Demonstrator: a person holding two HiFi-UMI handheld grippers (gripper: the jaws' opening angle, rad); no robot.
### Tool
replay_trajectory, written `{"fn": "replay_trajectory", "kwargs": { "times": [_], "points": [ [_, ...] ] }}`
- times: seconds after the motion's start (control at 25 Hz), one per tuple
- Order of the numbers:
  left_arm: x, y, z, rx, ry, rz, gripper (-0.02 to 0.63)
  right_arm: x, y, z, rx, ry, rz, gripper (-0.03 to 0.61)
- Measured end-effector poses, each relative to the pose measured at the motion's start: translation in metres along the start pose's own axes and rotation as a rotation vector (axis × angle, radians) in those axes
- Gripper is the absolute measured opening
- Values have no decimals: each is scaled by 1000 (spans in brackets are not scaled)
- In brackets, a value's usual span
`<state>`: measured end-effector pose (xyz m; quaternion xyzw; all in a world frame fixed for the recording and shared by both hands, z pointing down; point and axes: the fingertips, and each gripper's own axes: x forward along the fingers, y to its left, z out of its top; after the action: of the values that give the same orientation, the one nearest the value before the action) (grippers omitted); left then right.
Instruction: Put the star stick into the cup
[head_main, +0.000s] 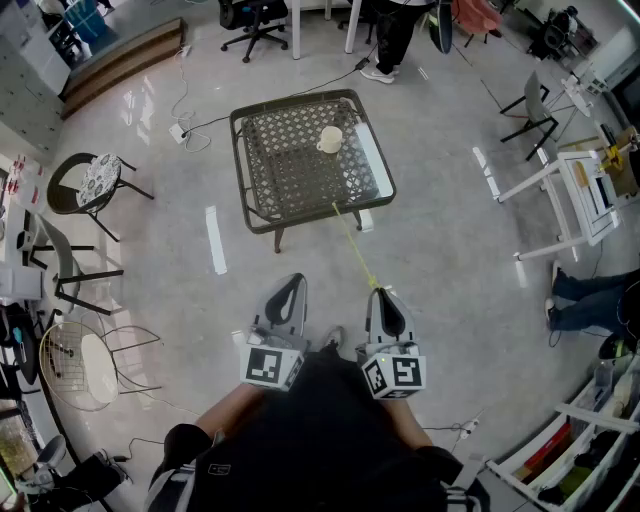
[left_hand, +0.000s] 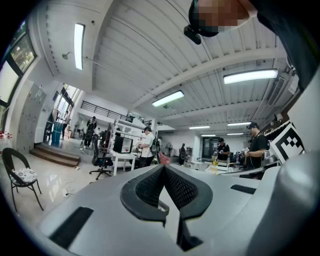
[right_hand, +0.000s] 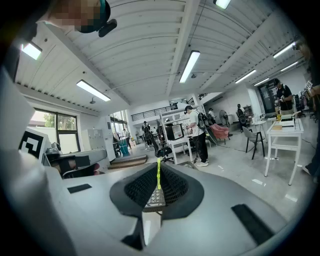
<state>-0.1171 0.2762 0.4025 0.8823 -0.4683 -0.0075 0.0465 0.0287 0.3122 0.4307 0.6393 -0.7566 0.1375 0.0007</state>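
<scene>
Centrally, low table (head_main: 262, 170), dark lattice top, on a pale glossy floor.
- Cup (head_main: 331, 139): cream, upright on the table's far right part, handle toward the table's left.
- Star stick (head_main: 352, 243): thin, yellow-green; slants from the right gripper to the table's near edge, where its far tip lies, well apart from the cup; star end too small to make out.
- Right gripper (head_main: 379, 293): on the table's near side; jaws clamped on the stick's near end; in the right gripper view the stick stands up between the mesh pads (right_hand: 172, 186).
- Left gripper (head_main: 294, 281): on the table's near side, just beside the right one; jaw tips pressed together, nothing between them.
- Print: the only legible marks are black-and-white square code patterns on the left cube (head_main: 272, 365) and right cube (head_main: 396, 373).
- Chair (head_main: 98, 181): patterned cushion, left of the table.
- White floor strip (head_main: 215, 240): off the table's near left corner.
- Person (head_main: 393, 40): standing beyond the table's far side.
</scene>
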Motion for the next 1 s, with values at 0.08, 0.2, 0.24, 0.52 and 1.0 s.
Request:
{"fn": "replay_trajectory", "kwargs": {
  "times": [0.08, 0.2, 0.24, 0.52, 1.0],
  "points": [
    [-1, -1, 0, 2, -4, -2, 17, -2, -1, -1, 0, 0, -2, 21],
    [-2, -2, 2, -7, -11, -3, 17, -4, 0, -2, 6, -4, -5, 20],
    [-2, -2, 3, -14, -13, -1, 17, -4, 0, -2, 7, -5, -5, 21],
    [2, -13, 3, -21, -15, -12, 17, -10, -6, -2, 11, -14, -7, 21],
    [16, -42, 3, -1, -13, -14, 17, -22, -36, 4, 37, -30, -7, 21]
  ]
}}
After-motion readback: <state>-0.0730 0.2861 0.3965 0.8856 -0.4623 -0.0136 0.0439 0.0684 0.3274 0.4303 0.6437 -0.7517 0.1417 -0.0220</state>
